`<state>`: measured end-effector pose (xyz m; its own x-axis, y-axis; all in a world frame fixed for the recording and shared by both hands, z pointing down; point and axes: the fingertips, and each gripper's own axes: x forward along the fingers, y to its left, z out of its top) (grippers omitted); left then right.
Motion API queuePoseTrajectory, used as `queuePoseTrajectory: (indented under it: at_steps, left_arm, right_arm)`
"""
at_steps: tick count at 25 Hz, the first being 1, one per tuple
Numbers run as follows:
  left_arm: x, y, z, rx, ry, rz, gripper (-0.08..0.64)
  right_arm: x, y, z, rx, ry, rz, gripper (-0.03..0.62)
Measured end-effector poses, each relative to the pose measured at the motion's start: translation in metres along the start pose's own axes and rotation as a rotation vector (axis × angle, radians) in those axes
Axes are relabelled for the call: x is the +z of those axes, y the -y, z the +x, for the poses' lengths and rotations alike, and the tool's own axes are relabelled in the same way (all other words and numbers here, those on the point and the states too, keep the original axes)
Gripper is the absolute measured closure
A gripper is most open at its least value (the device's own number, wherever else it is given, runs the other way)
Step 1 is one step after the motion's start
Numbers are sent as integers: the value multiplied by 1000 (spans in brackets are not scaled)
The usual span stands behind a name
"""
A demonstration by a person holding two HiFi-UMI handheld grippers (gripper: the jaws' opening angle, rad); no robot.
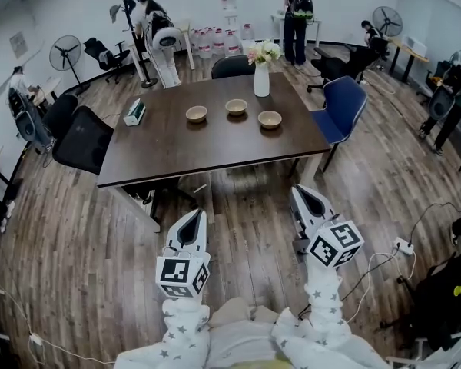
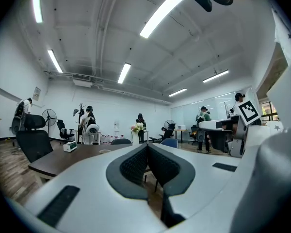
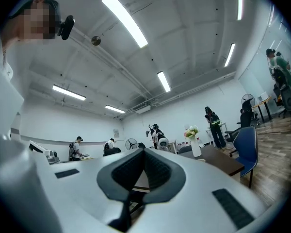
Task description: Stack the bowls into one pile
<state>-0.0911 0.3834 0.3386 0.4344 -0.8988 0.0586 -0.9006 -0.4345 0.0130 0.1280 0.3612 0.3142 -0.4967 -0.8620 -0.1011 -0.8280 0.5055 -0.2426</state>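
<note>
Three tan bowls stand apart in a row on the dark table (image 1: 161,156): left bowl (image 1: 197,114), middle bowl (image 1: 236,107), right bowl (image 1: 270,119). My left gripper (image 1: 194,215) and right gripper (image 1: 302,191) hover over the floor short of the table's near edge, both pointing toward it. Each is shut with nothing held; in the left gripper view the jaws (image 2: 148,147) meet, and in the right gripper view the jaws (image 3: 143,152) meet too. A bowl's rim (image 2: 105,151) shows faintly on the tabletop.
A white vase of flowers (image 1: 261,75) stands behind the bowls and a small white device (image 1: 134,113) lies at the table's left. Black chair (image 1: 83,138) at left, blue chair (image 1: 340,108) at right. Several people stand around the room. Cables (image 1: 384,260) lie on the floor at right.
</note>
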Motion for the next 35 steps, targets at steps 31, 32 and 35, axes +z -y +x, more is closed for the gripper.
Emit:
queuePoseTrajectory:
  at_steps: [31, 32, 35]
  left_arm:
    - [-9, -100, 208, -74, -44, -41, 534]
    - [-9, -106, 216, -78, -43, -42, 534]
    - [-9, -121, 234, -85, -38, -40, 535]
  right_arm:
    - [-22, 103, 182, -119, -29, 40, 571]
    - [-23, 107, 189, -124, -30, 40, 571]
    - [-26, 114, 208, -137, -37, 32, 571]
